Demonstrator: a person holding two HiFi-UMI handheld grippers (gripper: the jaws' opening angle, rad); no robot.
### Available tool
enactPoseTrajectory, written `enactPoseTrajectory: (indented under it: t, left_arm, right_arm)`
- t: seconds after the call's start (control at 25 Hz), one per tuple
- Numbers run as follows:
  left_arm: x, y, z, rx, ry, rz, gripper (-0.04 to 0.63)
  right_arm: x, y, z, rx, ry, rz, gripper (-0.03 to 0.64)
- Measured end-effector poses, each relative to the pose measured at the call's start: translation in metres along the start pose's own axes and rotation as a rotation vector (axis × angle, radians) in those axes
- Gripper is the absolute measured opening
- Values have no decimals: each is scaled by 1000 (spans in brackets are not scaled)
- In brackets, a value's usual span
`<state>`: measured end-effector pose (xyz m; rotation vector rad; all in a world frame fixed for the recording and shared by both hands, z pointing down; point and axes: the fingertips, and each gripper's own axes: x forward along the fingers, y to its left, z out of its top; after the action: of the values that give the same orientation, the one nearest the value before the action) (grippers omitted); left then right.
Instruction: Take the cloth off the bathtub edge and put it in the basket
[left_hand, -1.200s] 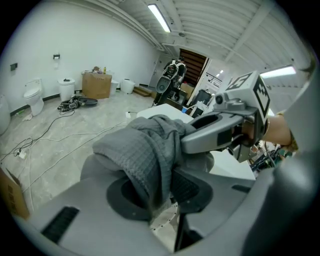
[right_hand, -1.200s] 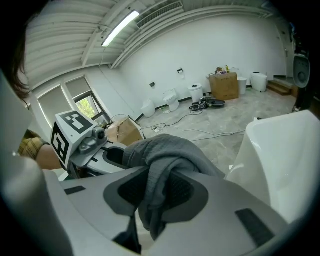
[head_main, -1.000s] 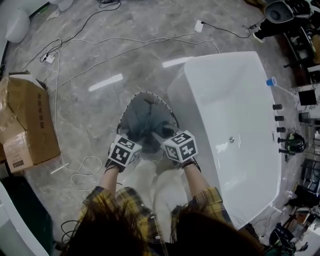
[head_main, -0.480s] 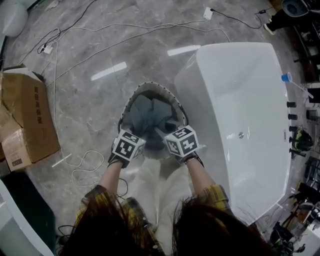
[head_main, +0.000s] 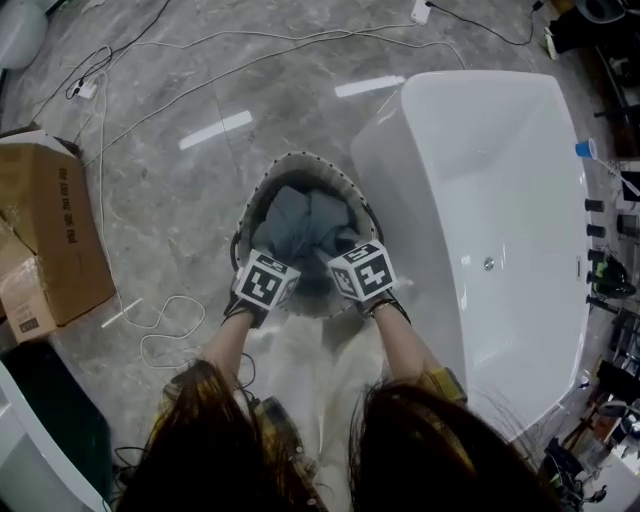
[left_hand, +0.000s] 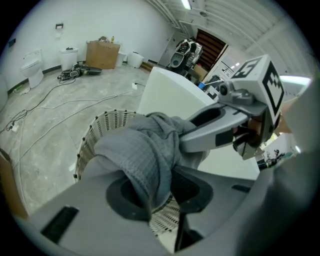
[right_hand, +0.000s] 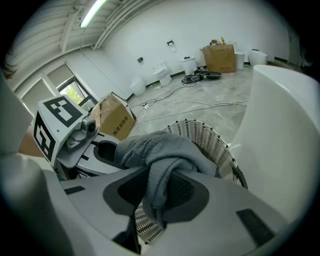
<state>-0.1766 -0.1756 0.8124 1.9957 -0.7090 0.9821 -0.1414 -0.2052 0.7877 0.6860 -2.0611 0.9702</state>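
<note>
A: Quick, grip state, both sides?
B: Left gripper (left_hand: 156, 196): jaws clamped on a fold of the grey cloth (left_hand: 145, 150), with fabric bunched right between them. Right gripper (right_hand: 160, 195): same, nipping the other end. 2 grips, 1 cloth.
A: Where's the cloth?
B: Off the bathtub (head_main: 500, 200) completely. It's slung between the 2 grippers over the mouth of the pale mesh basket (head_main: 300, 157), which stands on the floor just beside the tub wall. In the head view most of the bundle looks inside the rim. How deep it sits, can't tell.
A: So the step is the drop-in?
B: My read, yes. Last stretch: lower and release.
A: How to do it clean?
B: Keep both tips inside the rim, centred, so no corner hangs over the edge. Go down evenly, 2 hands level, or the slack end may flop out. Let the bulk settle before opening, then open both jaws wide together. This textured weave could cling to the pads, and a half-open jaw may drag it back up. Then lift straight up.
A: Risks?
B: The basket looks light and would probably tip if a gripper knocks the rim. The right gripper is nearest the tub wall, so watch that side.
A: Anything else?
B: Cardboard box (head_main: 50, 230) and cables (head_main: 150, 330) on the floor, well apart. Not relevant.
</note>
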Motion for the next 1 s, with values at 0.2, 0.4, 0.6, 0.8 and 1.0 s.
enactPoseTrajectory:
  t: [0.2, 0.4, 0.6, 0.8, 1.0]
  left_arm:
    - [14, 5, -15, -33, 66, 6, 117]
    - [23, 14, -33, 7, 139, 41, 117]
    - [29, 19, -39, 17, 176, 57, 117]
    - [38, 15, -42, -16, 178, 35, 120]
    - [35, 23, -45, -30, 202, 52, 129]
  right_arm:
    - [19, -7, -15, -4, 66, -4, 110]
    - [34, -6, -39, 33, 141, -12, 114]
    - [40, -12, -48, 42, 187, -39, 121]
    - [40, -16, -48, 48, 206, -54, 127]
    - [38, -20, -48, 51, 207, -69, 138]
